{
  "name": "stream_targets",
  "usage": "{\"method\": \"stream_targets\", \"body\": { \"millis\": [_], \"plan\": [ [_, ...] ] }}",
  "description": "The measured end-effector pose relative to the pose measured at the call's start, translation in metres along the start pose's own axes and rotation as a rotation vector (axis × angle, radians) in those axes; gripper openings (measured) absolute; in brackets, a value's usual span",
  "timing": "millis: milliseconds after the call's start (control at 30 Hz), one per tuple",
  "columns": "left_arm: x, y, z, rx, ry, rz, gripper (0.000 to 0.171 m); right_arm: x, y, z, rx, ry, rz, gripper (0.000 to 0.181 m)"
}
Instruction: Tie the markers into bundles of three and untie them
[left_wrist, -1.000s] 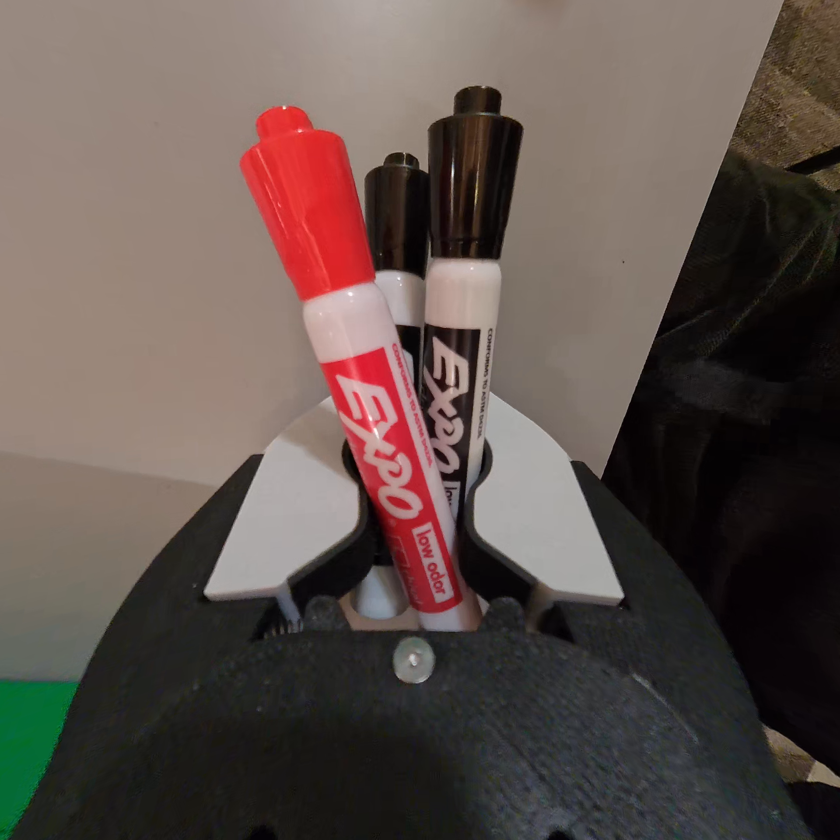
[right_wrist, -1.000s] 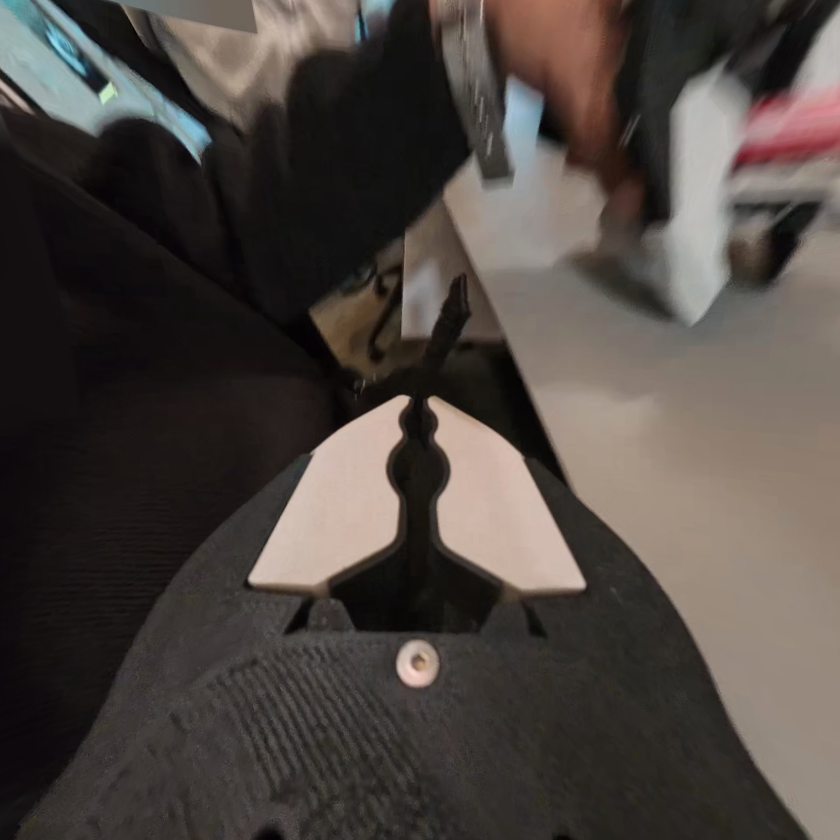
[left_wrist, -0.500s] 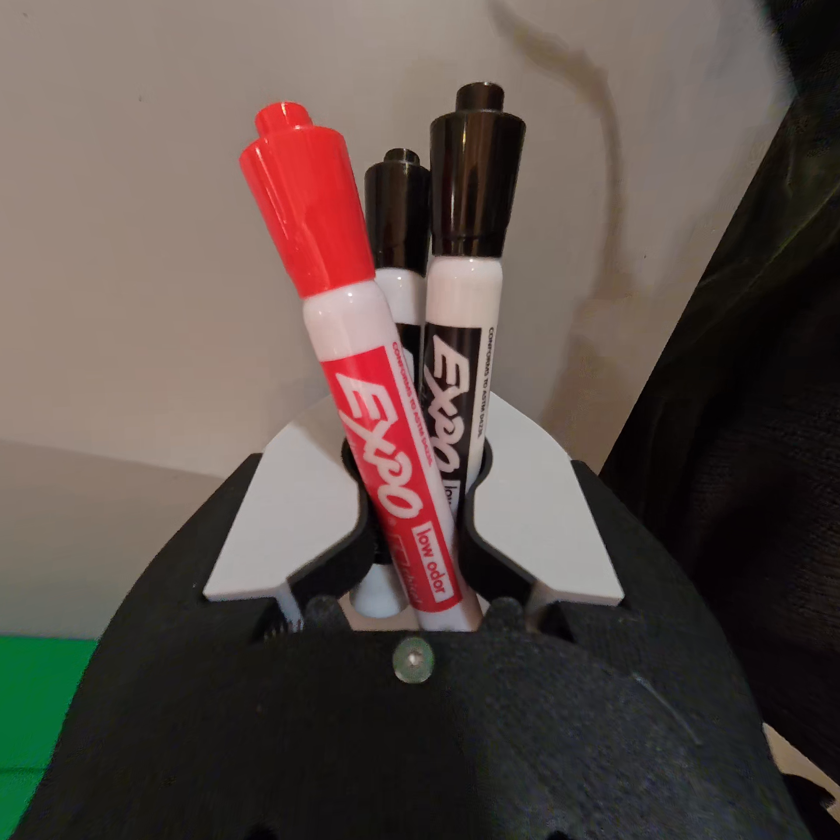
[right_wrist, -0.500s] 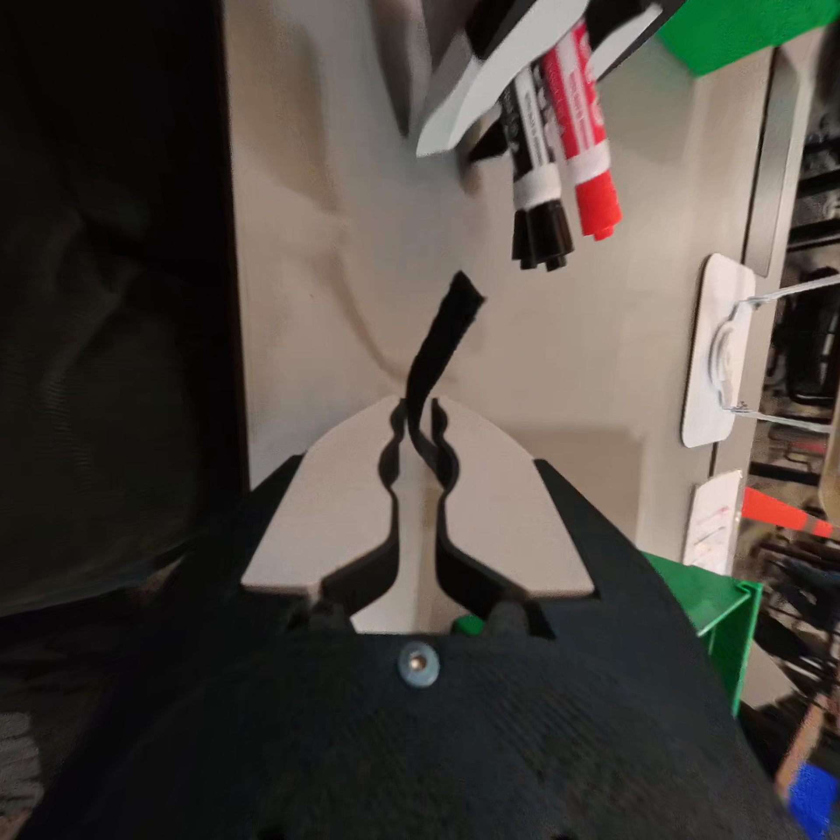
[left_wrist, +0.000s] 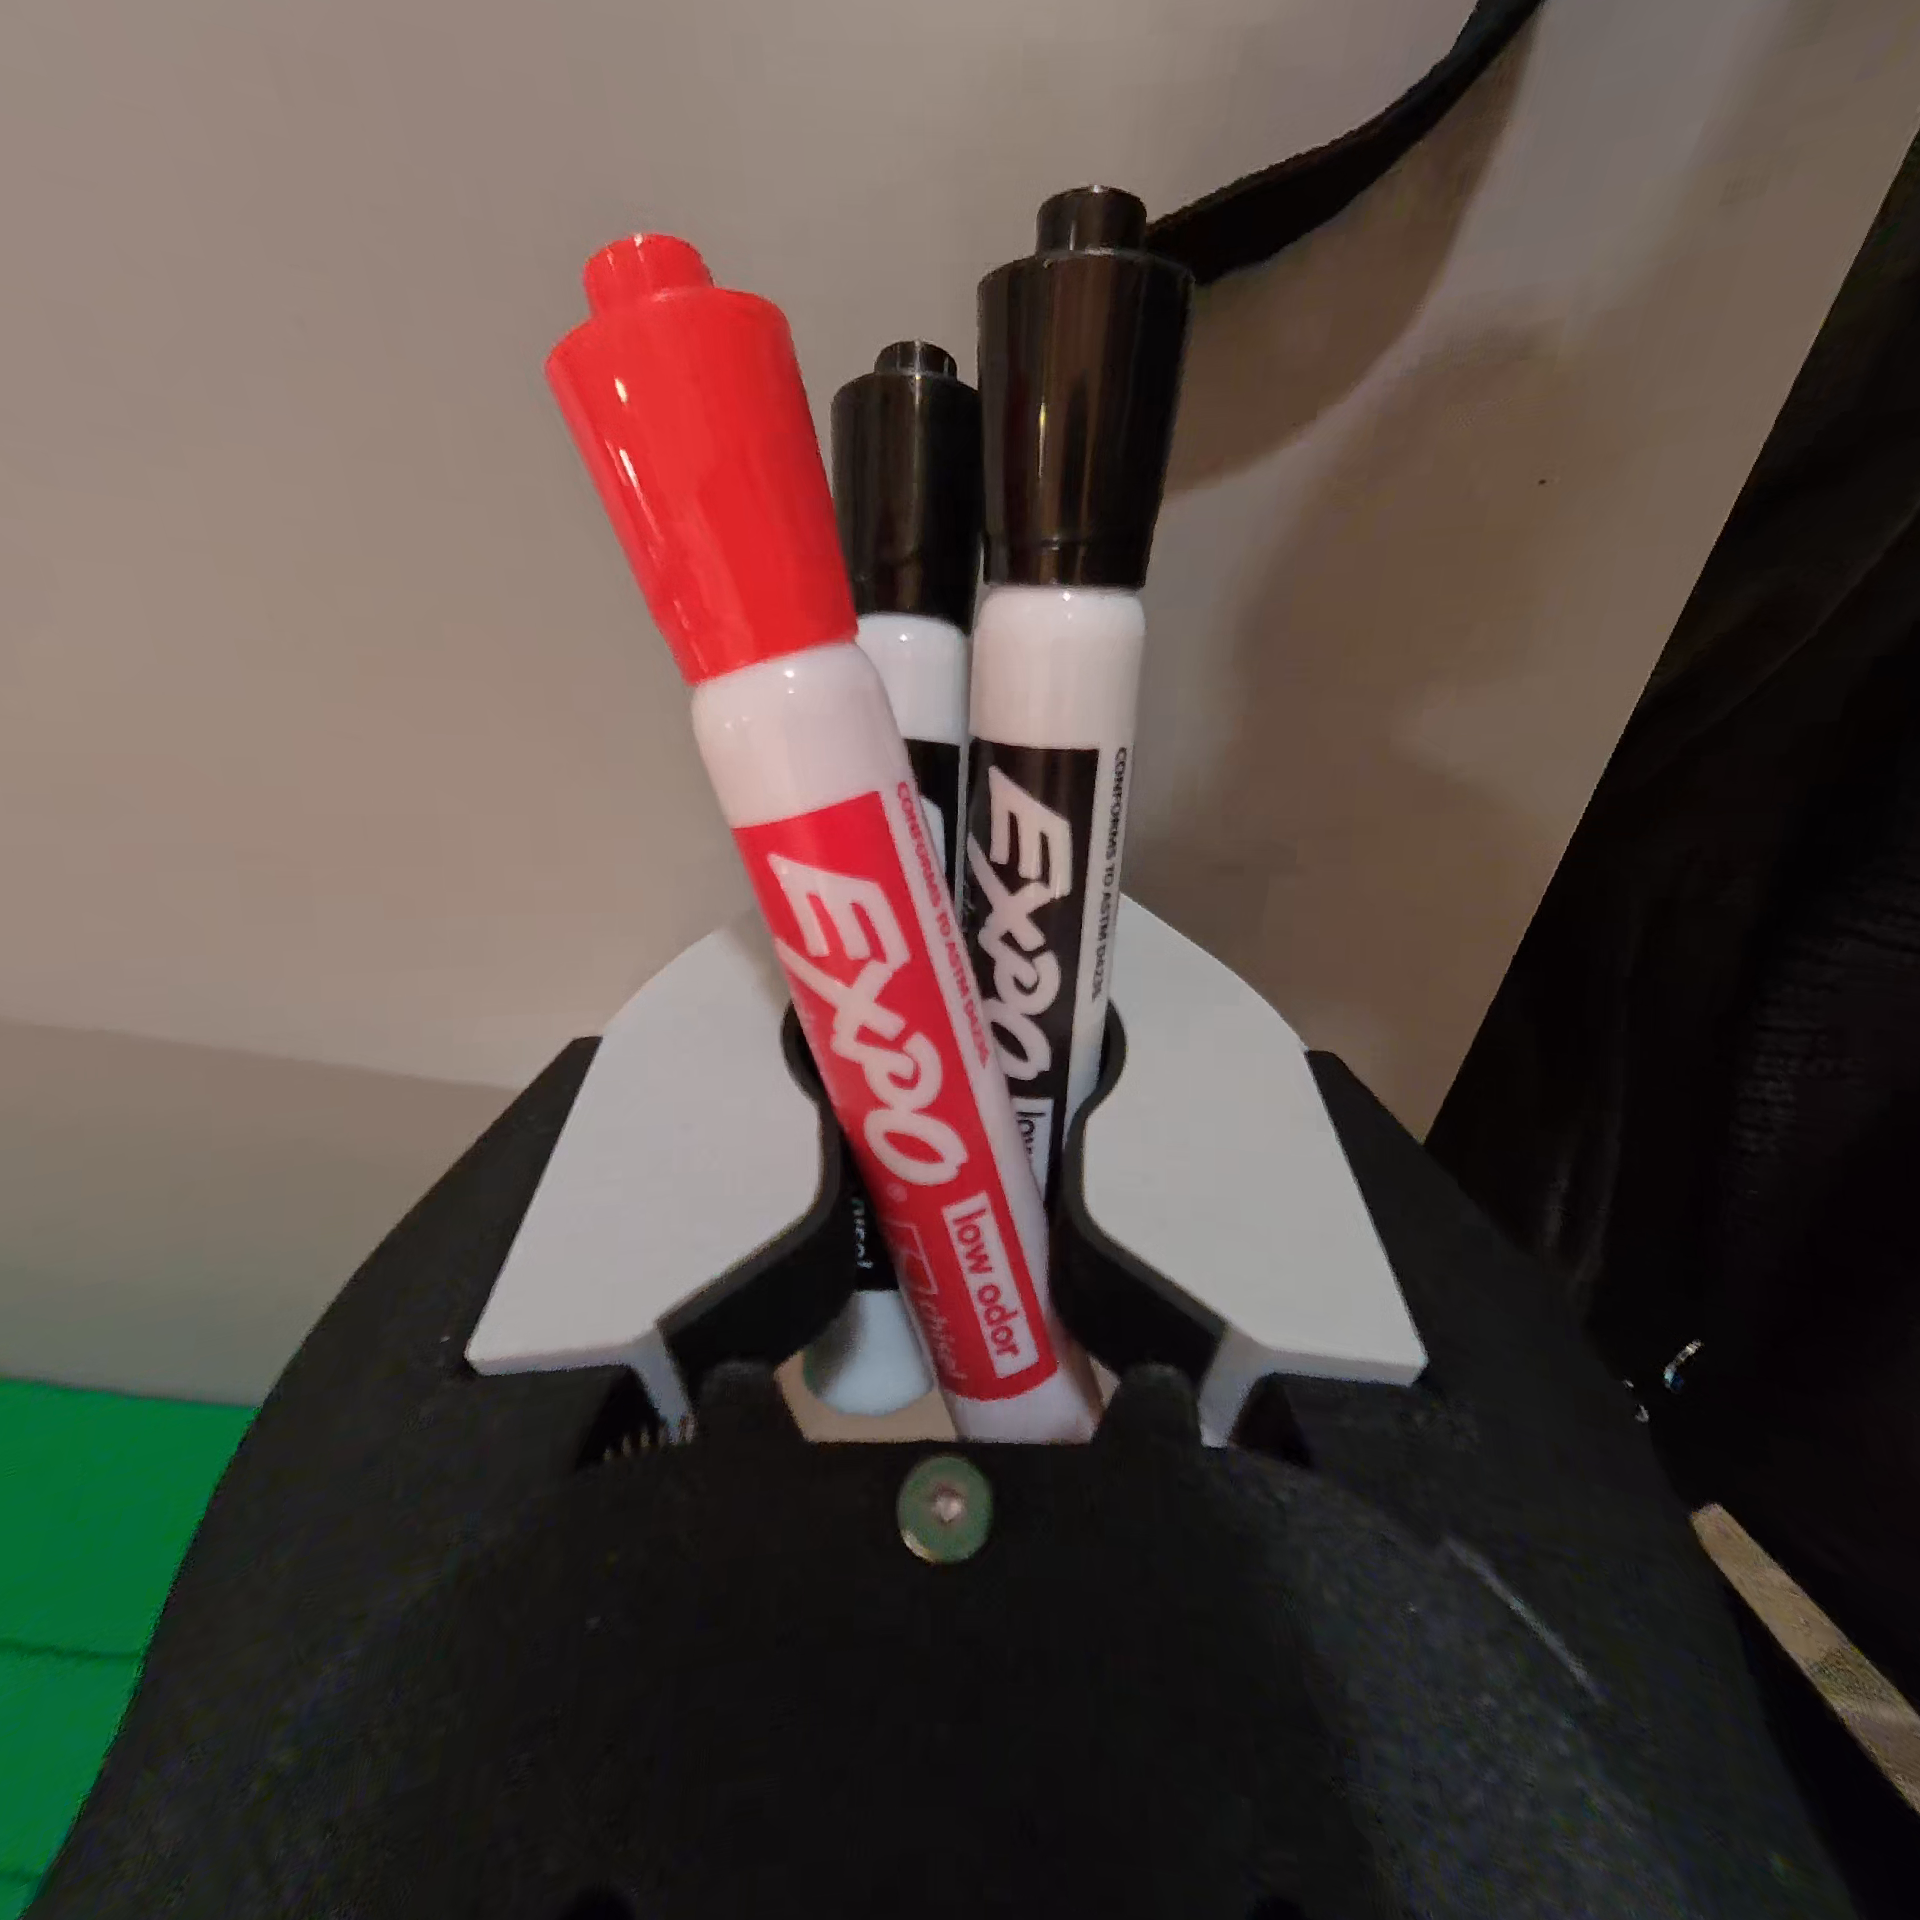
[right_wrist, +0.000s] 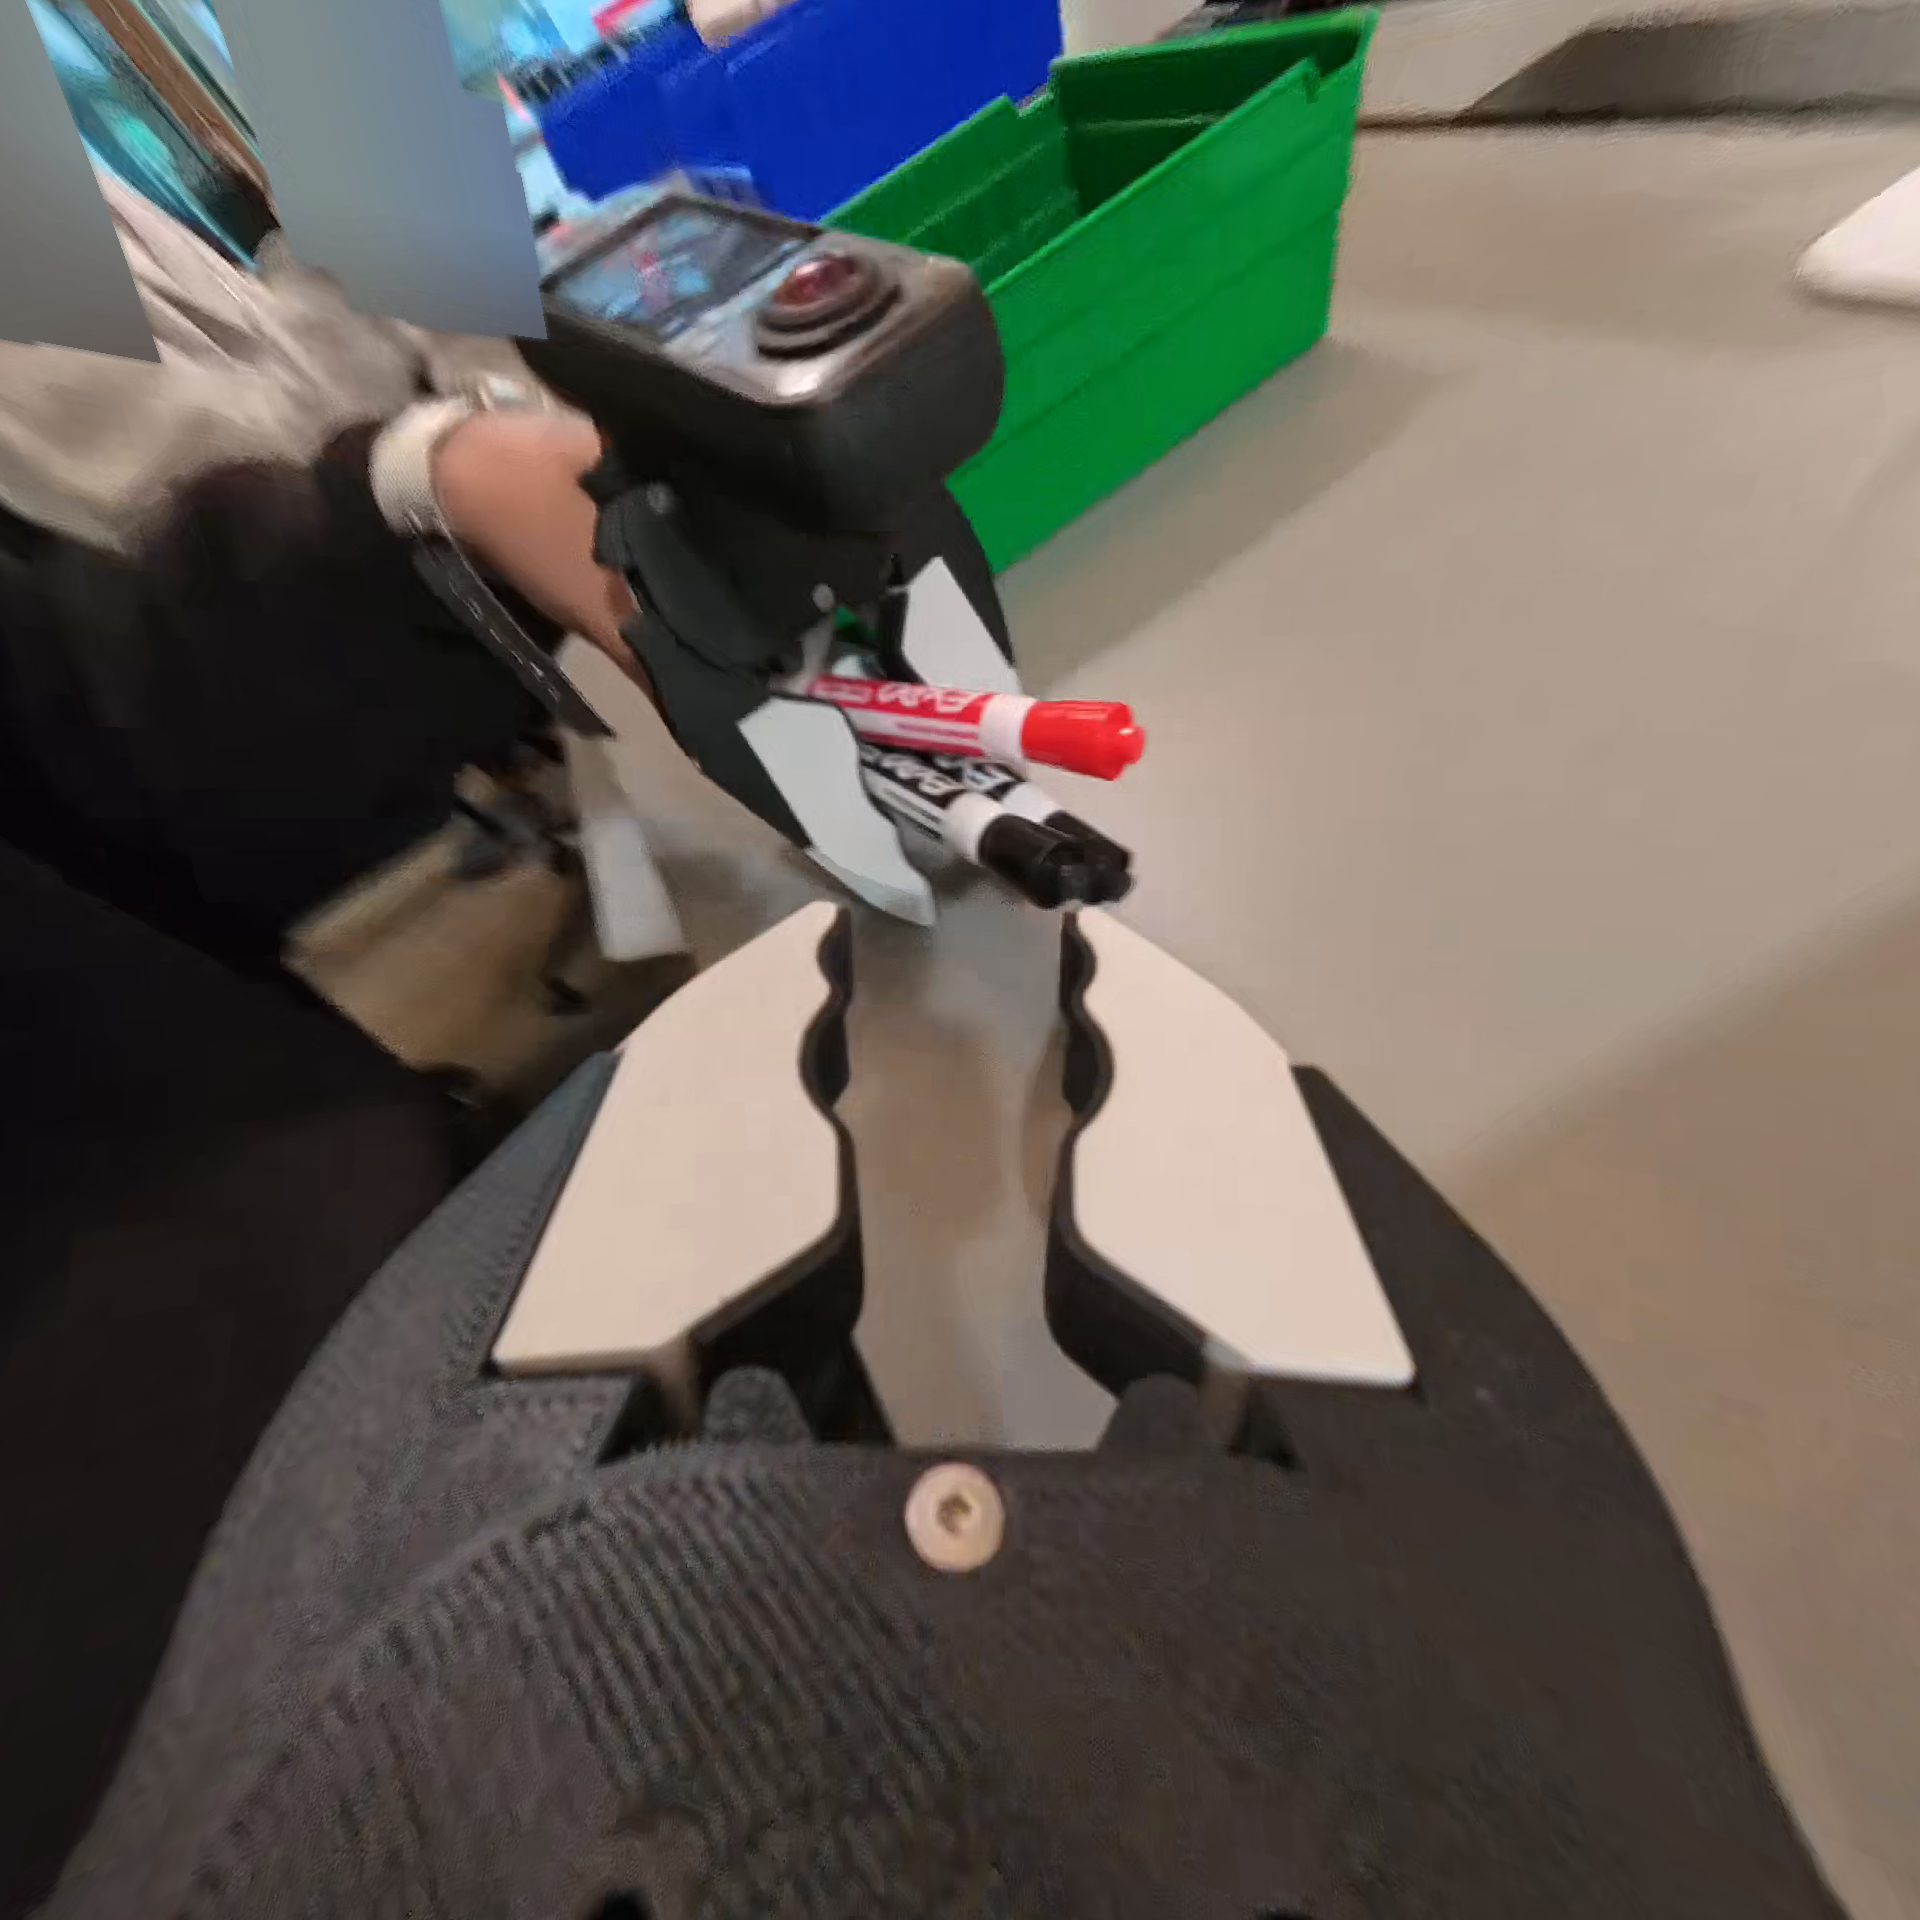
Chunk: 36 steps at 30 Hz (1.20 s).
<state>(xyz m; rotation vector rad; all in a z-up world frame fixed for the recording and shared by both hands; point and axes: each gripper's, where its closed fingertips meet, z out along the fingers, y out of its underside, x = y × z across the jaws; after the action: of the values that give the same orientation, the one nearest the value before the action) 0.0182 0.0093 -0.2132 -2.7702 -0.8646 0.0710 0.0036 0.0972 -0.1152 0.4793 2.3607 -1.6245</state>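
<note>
Our left gripper (left_wrist: 945, 1049) clamps its jaws on three capped dry-erase markers, one red (left_wrist: 831, 831) and two black (left_wrist: 1049, 790), above the beige desk (right_wrist: 1558, 727); our right gripper (right_wrist: 951, 997), jaws apart and empty, hovers just beside them, the green plastic bin (right_wrist: 1164, 260) beyond.

Three capped markers clamped in the left gripper (left_wrist: 951, 997)

A red marker (left_wrist: 831, 831) leans left across two black markers (left_wrist: 1060, 644), all pinched between its pale fingers (left_wrist: 686, 1143). The right gripper (right_wrist: 956, 935), fingers parted around nothing, sits just near the black caps over a beige table (right_wrist: 1558, 727).
</note>
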Motion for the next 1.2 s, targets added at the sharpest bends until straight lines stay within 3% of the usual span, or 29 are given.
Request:
{"method": "stream_targets", "body": {
  "millis": [67, 200, 433, 567, 733, 1200],
  "plan": [
    [0.001, 0.000, 0.000, 0.043, -0.004, -0.009, 0.045, -0.002, 0.003, 0.012, 0.011, -0.050, 0.114, 0.038],
    [0.007, 0.006, -0.002, 0.117, 0.016, -0.025, 0.046, 0.003, 0.000, 0.021, 0.049, -0.035, 0.152, 0.040],
    [0.048, 0.012, -0.016, 0.177, 0.034, 0.285, 0.046, -0.016, -0.008, 0.019, 0.103, -0.175, 0.115, 0.042],
    [0.062, 0.011, -0.010, 0.133, 0.043, 0.338, 0.047, -0.036, 0.002, 0.028, 0.036, -0.257, 0.086, 0.042],
    [0.067, 0.013, -0.007, 0.117, 0.080, 0.316, 0.047, -0.047, 0.024, 0.035, -0.083, -0.259, 0.016, 0.021],
    [0.059, 0.013, -0.007, 0.099, 0.074, 0.202, 0.047, -0.041, 0.023, 0.020, -0.094, -0.208, -0.077, 0.020]
  ]
}}
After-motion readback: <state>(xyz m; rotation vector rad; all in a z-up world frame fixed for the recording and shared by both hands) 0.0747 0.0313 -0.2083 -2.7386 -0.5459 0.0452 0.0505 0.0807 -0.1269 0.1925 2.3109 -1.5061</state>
